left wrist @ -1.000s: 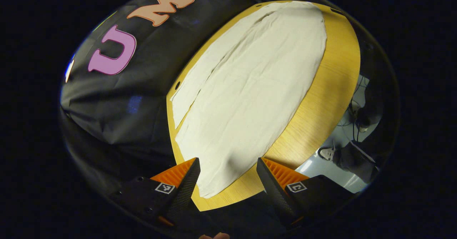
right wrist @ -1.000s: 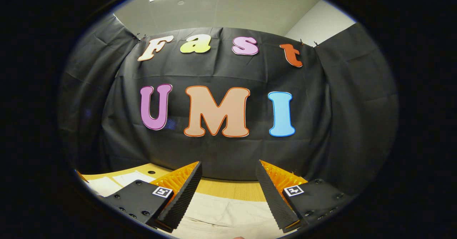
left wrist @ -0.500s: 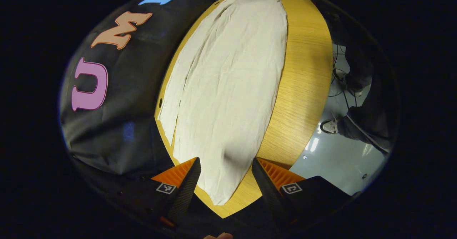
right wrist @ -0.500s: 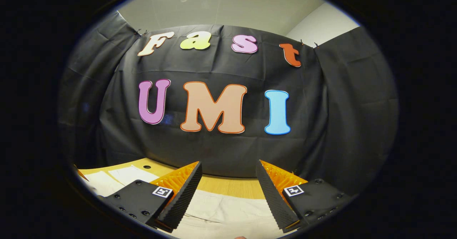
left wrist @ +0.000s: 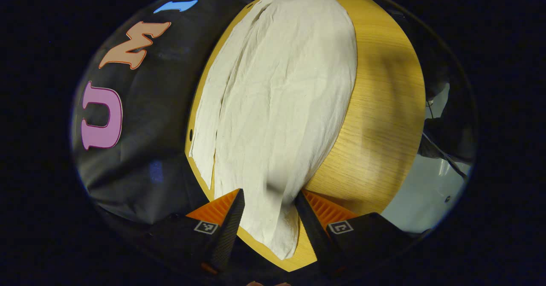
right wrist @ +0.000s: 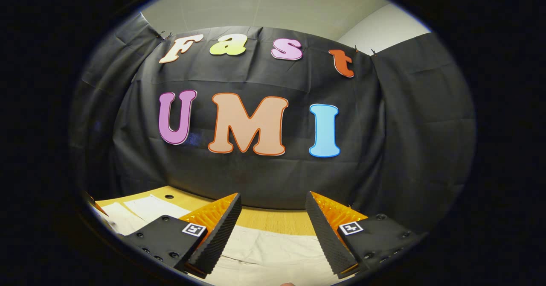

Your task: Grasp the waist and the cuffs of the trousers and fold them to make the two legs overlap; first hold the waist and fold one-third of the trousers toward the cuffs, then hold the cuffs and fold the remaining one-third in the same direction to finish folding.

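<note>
I had eased my left gripper (left wrist: pixel 266 209) closer, jaws narrowed but still parted astride the trousers (left wrist: pixel 281 102) end at bottom centre. Bare surface (left wrist: pixel 379 119) lay right. My right gripper (right wrist: pixel 273 217) hung agape.

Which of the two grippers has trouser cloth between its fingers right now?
The left gripper: the near end of the trousers runs between its open fingers. The right gripper hangs open above the cloth, pointing toward the booth wall.
</note>
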{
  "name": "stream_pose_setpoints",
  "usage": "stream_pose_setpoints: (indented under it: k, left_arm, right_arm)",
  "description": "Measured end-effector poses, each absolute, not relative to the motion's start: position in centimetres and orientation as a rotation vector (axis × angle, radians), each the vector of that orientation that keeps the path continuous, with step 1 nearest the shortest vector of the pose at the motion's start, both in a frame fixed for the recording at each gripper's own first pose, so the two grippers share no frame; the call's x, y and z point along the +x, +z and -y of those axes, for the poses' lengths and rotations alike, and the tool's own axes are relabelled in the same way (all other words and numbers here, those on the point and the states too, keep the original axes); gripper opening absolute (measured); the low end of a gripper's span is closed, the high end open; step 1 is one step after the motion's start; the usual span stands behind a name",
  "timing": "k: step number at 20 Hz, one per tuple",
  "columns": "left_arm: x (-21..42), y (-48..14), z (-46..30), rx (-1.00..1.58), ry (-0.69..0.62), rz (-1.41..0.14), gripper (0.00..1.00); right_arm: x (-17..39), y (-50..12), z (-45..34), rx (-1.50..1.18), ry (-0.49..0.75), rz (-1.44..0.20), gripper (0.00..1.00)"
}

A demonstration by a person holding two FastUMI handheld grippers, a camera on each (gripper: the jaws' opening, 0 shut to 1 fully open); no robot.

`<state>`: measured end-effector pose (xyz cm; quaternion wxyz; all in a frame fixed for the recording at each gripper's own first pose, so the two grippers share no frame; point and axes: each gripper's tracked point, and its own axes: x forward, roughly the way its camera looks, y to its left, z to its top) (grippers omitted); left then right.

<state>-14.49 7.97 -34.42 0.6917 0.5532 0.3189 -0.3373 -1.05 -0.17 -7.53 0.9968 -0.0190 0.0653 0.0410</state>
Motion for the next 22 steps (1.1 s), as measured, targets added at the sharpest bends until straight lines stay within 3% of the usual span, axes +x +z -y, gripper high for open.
stream_pose_setpoints:
  k: [4, 7, 9, 22]
  left_arm:
    - [-14.7, -35.5, -7.8, 1.245, -0.761, -0.740, 0.51]
    - [-15.4, -36.1, -7.8, 1.252, -0.776, -0.783, 0.17]
    - [-15.4, -36.1, -7.8, 1.292, -0.781, -0.770, 0.04]
    - [-15.3, -36.1, -7.8, 1.280, -0.766, -0.789, 0.00]
  right_arm:
    - [-0.9, -8.1, 0.7, -0.090, 0.076, -0.130, 0.97]
    - [-1.0, -9.0, 1.5, -0.144, 0.076, -0.147, 0.97]
    - [-1.2, -9.7, 2.3, -0.181, 0.076, -0.159, 0.97]
    - [-8.4, -19.0, 7.1, -0.739, 0.284, -0.303, 0.97]
